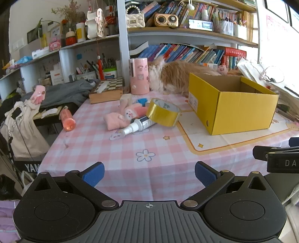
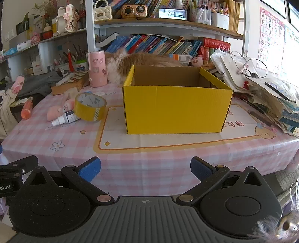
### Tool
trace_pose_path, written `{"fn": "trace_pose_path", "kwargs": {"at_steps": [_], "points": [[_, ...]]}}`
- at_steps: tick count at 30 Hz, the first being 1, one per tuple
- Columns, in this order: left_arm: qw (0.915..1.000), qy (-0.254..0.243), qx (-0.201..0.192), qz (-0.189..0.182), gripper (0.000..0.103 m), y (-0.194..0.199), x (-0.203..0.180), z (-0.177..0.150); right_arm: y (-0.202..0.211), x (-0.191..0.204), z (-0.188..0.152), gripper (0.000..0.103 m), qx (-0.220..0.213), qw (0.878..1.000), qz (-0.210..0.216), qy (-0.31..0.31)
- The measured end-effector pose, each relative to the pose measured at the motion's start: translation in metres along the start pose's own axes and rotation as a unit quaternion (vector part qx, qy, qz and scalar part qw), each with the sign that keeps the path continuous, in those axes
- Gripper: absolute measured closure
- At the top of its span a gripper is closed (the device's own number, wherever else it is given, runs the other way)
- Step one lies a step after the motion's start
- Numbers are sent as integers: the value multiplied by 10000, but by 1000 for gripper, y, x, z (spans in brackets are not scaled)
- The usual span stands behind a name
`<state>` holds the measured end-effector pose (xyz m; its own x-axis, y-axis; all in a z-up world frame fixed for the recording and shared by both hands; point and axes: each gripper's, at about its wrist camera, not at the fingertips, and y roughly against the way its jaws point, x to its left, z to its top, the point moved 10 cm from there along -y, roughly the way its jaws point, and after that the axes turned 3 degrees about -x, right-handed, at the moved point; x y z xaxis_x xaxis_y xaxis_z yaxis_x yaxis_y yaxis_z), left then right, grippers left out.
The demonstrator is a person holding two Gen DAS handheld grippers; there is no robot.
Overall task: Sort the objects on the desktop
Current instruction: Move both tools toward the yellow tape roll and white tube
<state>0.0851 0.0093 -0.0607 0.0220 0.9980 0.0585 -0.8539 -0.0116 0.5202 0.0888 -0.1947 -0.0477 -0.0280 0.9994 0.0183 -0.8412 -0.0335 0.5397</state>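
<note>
- Both my grippers hang over the near table edge, my left gripper and right gripper spread wide, holding nothing.
- Left: orange bottle, pink plush, spray bottle, yellow tape roll clustered.
- Right: yellow box stands open-topped.

**A lived-in study corner at home**

This is a home, most likely a child's or family study nook. A desk wears a pink checked cloth printed with flowers and cartoon figures. Behind it, shelves are crammed with leaning books, a quilted handbag, a retro radio and pots of pens. An alphabet poster hangs on the wall by the bright window side. A fluffy ginger cat stands on the desk beside a pink cartoon canister. Clothes and loose papers pile up at both ends.
</note>
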Motion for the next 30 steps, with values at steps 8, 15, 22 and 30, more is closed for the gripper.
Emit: {"fn": "trace_pose_path", "kwargs": {"at_steps": [8,15,22,30], "points": [[10000,-31,62,-9,0,-1,-1,0,-3,2,-2,0,77,10000,18,-7],[10000,-15,69,-23,0,-1,0,0,-4,3,-2,0,77,10000,28,-12],[9999,37,109,-63,0,-2,1,-1,-5,5,-4,0,136,9999,31,-35],[9999,56,106,-83,0,-2,2,-1,-6,7,-4,0,132,9999,59,-3]]}}
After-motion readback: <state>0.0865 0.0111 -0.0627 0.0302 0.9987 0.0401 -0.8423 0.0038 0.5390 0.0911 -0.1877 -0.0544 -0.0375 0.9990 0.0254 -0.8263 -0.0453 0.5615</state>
